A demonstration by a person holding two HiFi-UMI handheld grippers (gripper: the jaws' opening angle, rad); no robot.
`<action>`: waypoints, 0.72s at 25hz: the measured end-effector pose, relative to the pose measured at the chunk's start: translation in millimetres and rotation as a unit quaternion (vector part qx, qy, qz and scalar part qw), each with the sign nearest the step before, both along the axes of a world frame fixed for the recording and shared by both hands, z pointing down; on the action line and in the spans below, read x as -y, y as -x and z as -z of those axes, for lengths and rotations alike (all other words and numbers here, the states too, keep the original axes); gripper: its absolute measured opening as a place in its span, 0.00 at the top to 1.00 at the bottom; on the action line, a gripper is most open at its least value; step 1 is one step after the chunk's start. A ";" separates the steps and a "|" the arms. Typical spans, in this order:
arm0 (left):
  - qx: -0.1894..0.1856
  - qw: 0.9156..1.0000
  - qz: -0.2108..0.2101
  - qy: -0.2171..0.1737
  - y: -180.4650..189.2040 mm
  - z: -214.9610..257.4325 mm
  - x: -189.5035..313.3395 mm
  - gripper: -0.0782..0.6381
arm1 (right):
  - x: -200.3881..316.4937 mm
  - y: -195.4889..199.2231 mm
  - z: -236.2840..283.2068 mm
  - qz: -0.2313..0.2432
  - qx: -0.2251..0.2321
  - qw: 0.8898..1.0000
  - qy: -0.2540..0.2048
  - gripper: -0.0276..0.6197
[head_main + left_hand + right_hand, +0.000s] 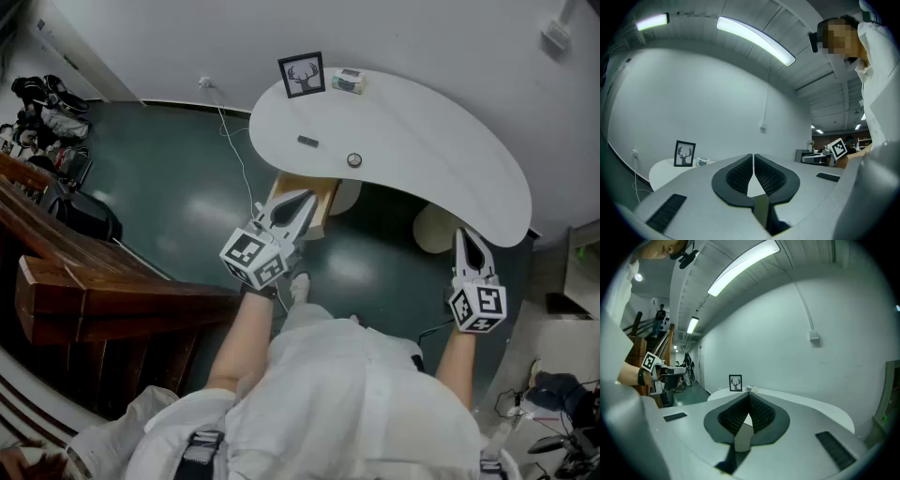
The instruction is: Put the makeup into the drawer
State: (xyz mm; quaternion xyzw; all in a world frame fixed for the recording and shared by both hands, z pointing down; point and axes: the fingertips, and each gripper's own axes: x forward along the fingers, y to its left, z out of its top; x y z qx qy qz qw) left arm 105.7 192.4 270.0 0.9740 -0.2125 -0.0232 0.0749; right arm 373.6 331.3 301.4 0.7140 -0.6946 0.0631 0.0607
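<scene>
Targets on table (422, 141), all three taken for the makeup: round pot (353, 160) near the front edge, dark bar (307, 142) at its 10 o'clock, box (349, 82) far back beside frame (302, 75). Drawer (326, 202) pulled open under the front edge, inside largely hidden behind left gripper (307, 199); contents not readable. Left gripper clenched, jaws tip to tip, nothing between, held over the drawer and aimed at 1 o'clock. Right gripper (461, 236) likewise clenched and empty, well off at 3 o'clock, aimed at 12. From left tips: bar at 12 o'clock, pot at 1 to 2 o'clock, both near. From right tips: pot at 10 o'clock, well apart. Judged nearer arm: left. Bar long axis roughly 9-to-3, so across the left jaws' line; some wrist turn probably needed. Pot round, no preferred approach. Jaws to be opened first. Open tabletop all round pot and bar. Front edge and drawer directly at 6 o'clock of them, so a short carry. Pale round stool (433, 228) under the table beside right gripper, a possible snag for that arm.
</scene>
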 end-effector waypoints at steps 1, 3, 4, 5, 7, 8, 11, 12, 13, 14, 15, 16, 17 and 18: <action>0.000 1.000 -0.002 -0.001 -1.8 0.4 0.9 0.86 | 1.1 -0.9 0.5 0.000 -0.001 1.000 0.000 0.94; -0.001 1.000 -0.006 -0.002 -4.7 0.9 3.1 0.86 | 3.6 -2.6 1.2 -0.001 -0.002 1.000 0.000 0.94; -0.001 1.000 -0.006 -0.002 -5.6 0.9 4.4 0.86 | 5.0 -3.1 1.4 -0.001 -0.003 1.000 -0.001 0.94; -0.001 1.000 -0.007 -0.003 -5.9 0.8 5.6 0.86 | 6.3 -3.4 1.4 -0.001 -0.004 1.000 -0.001 0.94; -0.002 1.000 -0.007 -0.004 -5.5 1.1 7.4 0.86 | 8.6 -2.9 1.7 0.000 -0.004 1.000 -0.002 0.94; -0.002 1.000 -0.007 -0.004 -5.1 1.5 8.3 0.86 | 9.8 -2.6 1.7 0.000 -0.004 1.000 -0.001 0.94; -0.003 1.000 -0.006 -0.004 -3.9 1.5 12.2 0.86 | 14.4 -2.2 0.2 0.003 -0.006 1.000 0.001 0.94; -0.003 1.000 -0.004 -0.003 -2.9 1.1 13.8 0.86 | 16.5 -1.6 0.0 0.004 -0.005 1.000 0.000 0.94; -0.003 1.000 -0.003 -0.002 -1.6 0.5 15.7 0.86 | 18.7 -1.0 0.4 0.005 -0.003 1.000 -0.002 0.94; -0.004 1.000 -0.001 -0.001 0.1 -0.2 17.9 0.86 | 21.0 -0.5 1.3 0.005 0.000 1.000 -0.005 0.94; -0.004 1.000 0.001 0.000 2.1 -1.2 20.2 0.86 | 23.3 0.0 2.3 0.005 0.005 1.000 -0.010 0.94; -0.005 1.000 0.003 0.001 4.5 -2.4 22.5 0.86 | 25.7 0.9 2.8 0.004 0.009 1.000 -0.014 0.94; -0.005 1.000 0.005 0.002 7.1 -3.6 24.8 0.86 | 28.1 2.5 2.6 0.005 0.014 1.000 -0.017 0.94; -0.005 1.000 0.007 0.003 9.7 -4.8 27.0 0.86 | 30.8 4.7 1.7 0.007 0.016 1.000 -0.017 0.94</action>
